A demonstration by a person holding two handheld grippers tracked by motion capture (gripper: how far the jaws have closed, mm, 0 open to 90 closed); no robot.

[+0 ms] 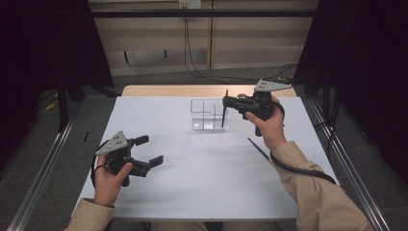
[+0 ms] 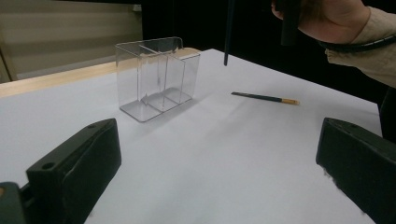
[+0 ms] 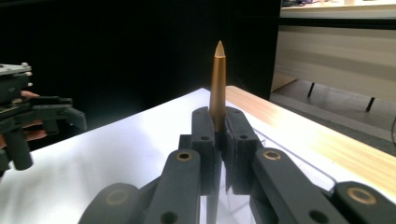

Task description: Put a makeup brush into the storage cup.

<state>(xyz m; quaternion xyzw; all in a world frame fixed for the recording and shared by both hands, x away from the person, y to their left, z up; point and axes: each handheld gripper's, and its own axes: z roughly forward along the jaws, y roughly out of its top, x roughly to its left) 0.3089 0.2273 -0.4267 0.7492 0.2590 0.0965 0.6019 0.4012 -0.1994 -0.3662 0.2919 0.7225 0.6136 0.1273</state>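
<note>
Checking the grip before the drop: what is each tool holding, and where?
Right tool clamps an upright pencil partway along its shaft; left tool holds nothing.

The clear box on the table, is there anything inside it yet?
Empty. The clear box shows only its own dividers; the held pencil hangs upright over it, pinched in the right gripper, and another pencil lies on the table.
</note>
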